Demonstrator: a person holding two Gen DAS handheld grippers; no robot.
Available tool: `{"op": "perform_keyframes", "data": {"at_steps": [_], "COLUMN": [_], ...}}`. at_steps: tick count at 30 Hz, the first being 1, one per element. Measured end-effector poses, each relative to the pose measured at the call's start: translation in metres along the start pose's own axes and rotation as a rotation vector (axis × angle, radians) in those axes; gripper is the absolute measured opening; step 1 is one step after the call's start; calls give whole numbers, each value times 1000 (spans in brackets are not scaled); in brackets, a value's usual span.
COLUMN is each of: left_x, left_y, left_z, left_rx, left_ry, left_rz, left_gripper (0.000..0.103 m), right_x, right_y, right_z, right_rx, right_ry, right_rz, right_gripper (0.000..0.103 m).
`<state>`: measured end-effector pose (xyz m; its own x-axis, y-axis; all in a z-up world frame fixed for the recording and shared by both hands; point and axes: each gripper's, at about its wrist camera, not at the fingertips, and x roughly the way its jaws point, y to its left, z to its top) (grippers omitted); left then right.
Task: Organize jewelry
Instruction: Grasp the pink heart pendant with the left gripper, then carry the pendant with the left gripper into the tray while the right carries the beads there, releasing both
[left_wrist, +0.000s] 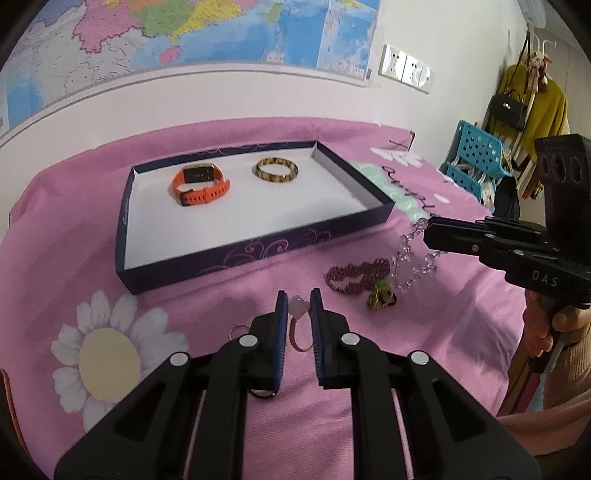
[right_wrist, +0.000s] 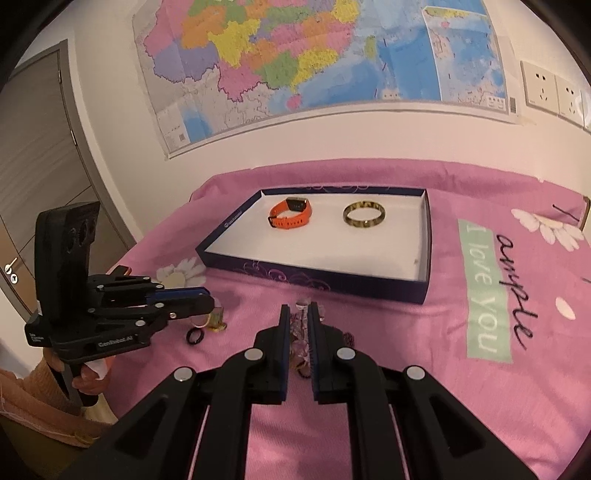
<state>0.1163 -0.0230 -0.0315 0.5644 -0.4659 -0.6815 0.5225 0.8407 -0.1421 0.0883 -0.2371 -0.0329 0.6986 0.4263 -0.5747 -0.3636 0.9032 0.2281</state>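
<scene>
A dark blue box lid tray (left_wrist: 258, 254) (right_wrist: 314, 278) lies on the pink cloth and holds an orange watch (left_wrist: 199, 184) (right_wrist: 291, 213) and a tortoiseshell bangle (left_wrist: 277, 170) (right_wrist: 364, 216). My left gripper (left_wrist: 299, 299) (right_wrist: 207, 299) is partly open around a pink stone pendant (left_wrist: 300, 307) on a beaded loop. My right gripper (right_wrist: 296, 312) (left_wrist: 428, 230) is shut on a clear crystal bead bracelet (left_wrist: 410, 258) (right_wrist: 301, 339), which hangs lifted. A purple beaded bracelet (left_wrist: 354, 277) and a green brooch (left_wrist: 380, 293) lie on the cloth beside it.
A black ring (right_wrist: 194, 336) (left_wrist: 263, 394) and a small gold piece (right_wrist: 216, 321) lie near the left gripper. A thin ring (left_wrist: 240, 329) lies on the cloth. A blue rack (left_wrist: 476, 158) and hanging clothes stand at the right. A map covers the wall.
</scene>
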Motion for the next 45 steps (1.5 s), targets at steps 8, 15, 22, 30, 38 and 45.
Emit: {"op": "perform_keyframes", "data": {"at_steps": [8,15,22,30,38,45], "left_x": [-7,-10,-3,15,36,54], "left_y": [8,20,32,45,56,65], "left_z": [12,31,52,72,85,94], "left_rx": [-8,-18,-24,-23,-23,-32], "left_ry": [-35,-70,-89,-77,-54,-25], "left_rz": [3,18,39,79,112,136], "left_gripper": [13,13,13,13,13,13], "right_x": [-1,2,19,50,79,102], "right_y": [-1,-2,-11,-22,-27,-32], "right_z": [19,47,72,93,104,107], "right_rx": [-17,-40,-22,0,14,33], "right_ry": [-31,-76,-91,-67,-46,-27], "right_rz": [-9,-11,-12,-21,-19,-16], "right_gripper": [8,8,8,8,8,8]}}
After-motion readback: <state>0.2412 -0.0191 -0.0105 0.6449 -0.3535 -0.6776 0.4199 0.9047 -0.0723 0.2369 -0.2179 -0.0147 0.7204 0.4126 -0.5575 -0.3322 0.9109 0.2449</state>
